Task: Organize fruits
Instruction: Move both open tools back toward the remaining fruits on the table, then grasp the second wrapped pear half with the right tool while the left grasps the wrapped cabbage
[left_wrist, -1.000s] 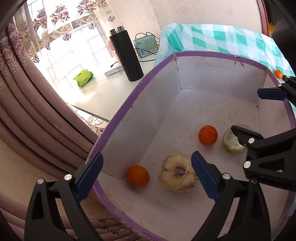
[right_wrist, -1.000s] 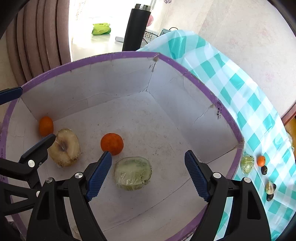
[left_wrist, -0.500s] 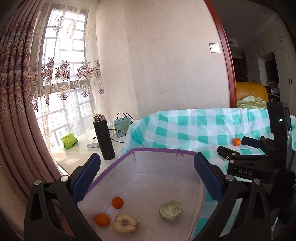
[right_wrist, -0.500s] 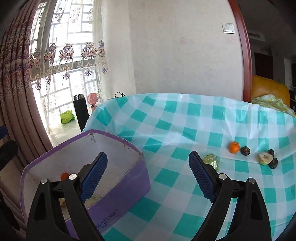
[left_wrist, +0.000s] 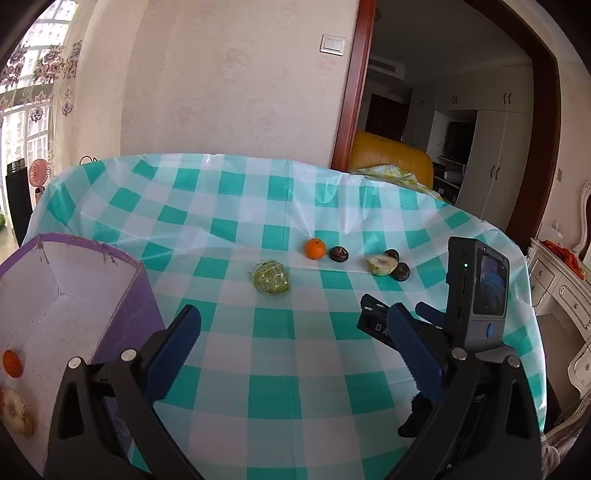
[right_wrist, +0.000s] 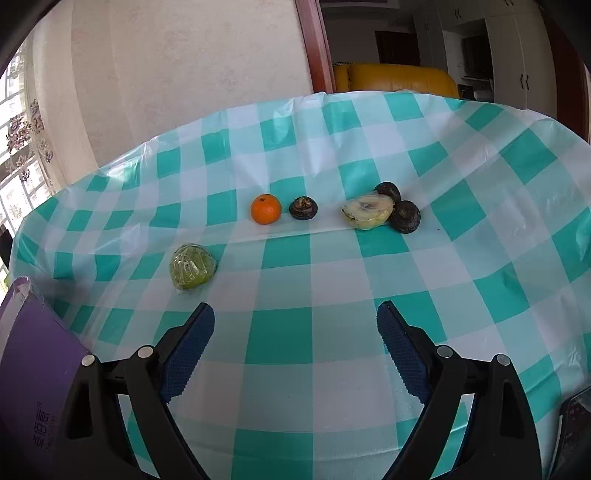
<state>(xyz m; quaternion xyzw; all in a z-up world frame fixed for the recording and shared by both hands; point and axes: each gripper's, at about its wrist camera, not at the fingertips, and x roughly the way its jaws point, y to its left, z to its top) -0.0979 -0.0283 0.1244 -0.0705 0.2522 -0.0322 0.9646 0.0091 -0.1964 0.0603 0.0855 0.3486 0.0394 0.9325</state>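
Observation:
On the teal checked tablecloth (right_wrist: 332, 280) lie a wrapped green fruit (right_wrist: 192, 268), an orange (right_wrist: 265, 209), a dark round fruit (right_wrist: 303, 208), a cut pale fruit half (right_wrist: 368, 212) and two more dark fruits (right_wrist: 405, 216). The same row shows in the left wrist view: wrapped fruit (left_wrist: 271, 277), orange (left_wrist: 315, 248). The purple box (left_wrist: 79, 291) at the left holds an orange (left_wrist: 12, 363) and a cut fruit (left_wrist: 14, 411). My left gripper (left_wrist: 295, 350) and right gripper (right_wrist: 295, 347) are both open and empty, above the cloth short of the fruit.
The right gripper with its camera body (left_wrist: 476, 295) sits at the right of the left wrist view. The box corner (right_wrist: 26, 332) is at the left of the right wrist view. A wall, a doorway and a yellow sofa (right_wrist: 395, 77) lie behind the table.
Both grippers have risen out of the box and swung right, from over its contents to face the fruit row on the cloth. Both stay open and empty.

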